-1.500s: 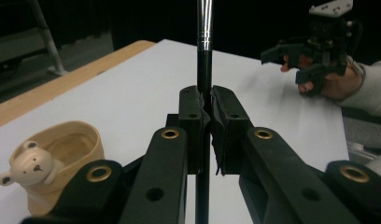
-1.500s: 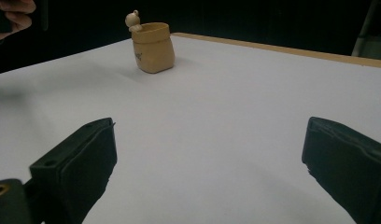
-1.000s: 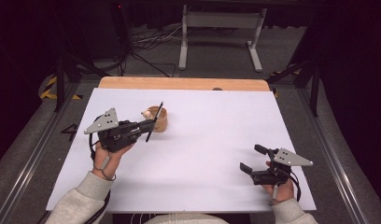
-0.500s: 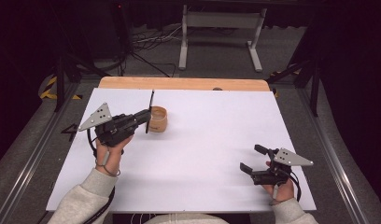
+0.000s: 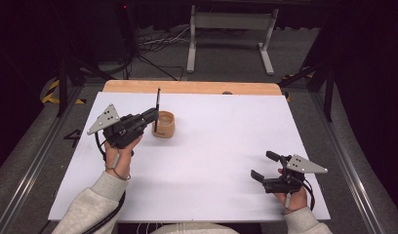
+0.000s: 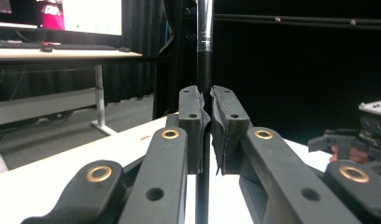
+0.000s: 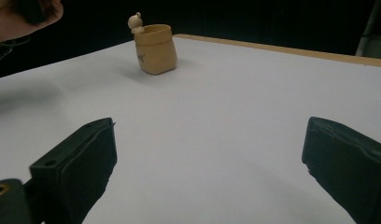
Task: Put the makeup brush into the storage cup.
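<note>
Left gripper (image 5: 154, 118): left of centre in the high view; jaws clamped on a thin black brush (image 5: 157, 109)
Brush: long axis upright, just above the tan pot (image 5: 164, 124)
Right gripper (image 5: 263, 165): lower right; jaws wide apart, holding nothing

White table sheet (image 5: 211, 146), grey floor (image 5: 226, 63)

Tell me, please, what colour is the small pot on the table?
The pot is tan, like light wood or clay; the right gripper view shows it best.
</note>
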`<state>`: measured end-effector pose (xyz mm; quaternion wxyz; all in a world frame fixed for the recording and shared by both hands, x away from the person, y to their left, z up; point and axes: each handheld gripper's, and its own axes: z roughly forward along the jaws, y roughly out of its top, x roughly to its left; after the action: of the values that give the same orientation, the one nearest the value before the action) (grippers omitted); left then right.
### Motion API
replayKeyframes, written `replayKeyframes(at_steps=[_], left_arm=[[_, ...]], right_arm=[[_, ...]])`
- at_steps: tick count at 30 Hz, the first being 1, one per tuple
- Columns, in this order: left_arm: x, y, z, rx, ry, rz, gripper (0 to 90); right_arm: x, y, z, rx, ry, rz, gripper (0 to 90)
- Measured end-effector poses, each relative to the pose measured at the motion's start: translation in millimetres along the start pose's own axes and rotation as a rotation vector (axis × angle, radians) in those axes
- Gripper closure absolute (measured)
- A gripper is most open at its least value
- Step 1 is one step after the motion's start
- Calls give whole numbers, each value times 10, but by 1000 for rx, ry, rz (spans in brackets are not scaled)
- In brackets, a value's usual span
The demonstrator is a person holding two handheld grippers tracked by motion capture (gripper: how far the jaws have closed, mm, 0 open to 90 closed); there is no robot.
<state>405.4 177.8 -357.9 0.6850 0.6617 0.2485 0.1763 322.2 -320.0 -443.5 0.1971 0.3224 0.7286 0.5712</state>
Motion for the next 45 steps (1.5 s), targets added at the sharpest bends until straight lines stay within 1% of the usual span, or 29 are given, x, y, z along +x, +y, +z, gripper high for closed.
replayKeyframes(at_steps=[2, 9, 10, 11, 15, 18, 19, 20, 23, 28, 32, 37, 40, 45], left_arm=[[7, 16, 19, 1, 8, 3, 833], [-3, 68, 92, -1, 45, 46, 833], [-4, 75, 112, 0, 53, 41, 833], [5, 83, 126, 4, 57, 47, 833], [35, 102, 181, 14, 72, 37, 833], [66, 101, 215, 21, 92, 33, 833], [66, 101, 215, 21, 92, 33, 833], [92, 102, 234, 30, 104, 27, 833], [124, 115, 263, 37, 116, 20, 833], [162, 132, 316, 42, 132, 28, 832], [196, 133, 362, 38, 136, 6, 833], [231, 129, 426, 40, 147, 1, 833], [250, 109, 464, 20, 151, -32, 832], [267, 82, 515, 35, 175, -32, 832]], right_arm=[[-4, -1, 0, -1, 0, 0, 35], [-1, -3, 5, -1, -1, 3, 35], [-1, -2, 3, 0, -1, 4, 35], [-1, 0, 2, -1, 0, 5, 35], [-2, 0, -1, -3, -2, 5, 35], [-4, 2, -7, -6, -3, 4, 35], [-6, 2, -10, -5, -2, 4, 35], [-9, 1, -12, -6, -2, 4, 35], [-15, -4, -11, -4, -4, 10, 35], [-10, -3, -6, -4, -5, 10, 35], [-8, -4, -5, -4, -5, 10, 35], [-14, -5, -12, -2, -2, 8, 35], [-16, -7, -14, -4, -3, 9, 35], [-18, -7, -17, -6, -1, 7, 35]])
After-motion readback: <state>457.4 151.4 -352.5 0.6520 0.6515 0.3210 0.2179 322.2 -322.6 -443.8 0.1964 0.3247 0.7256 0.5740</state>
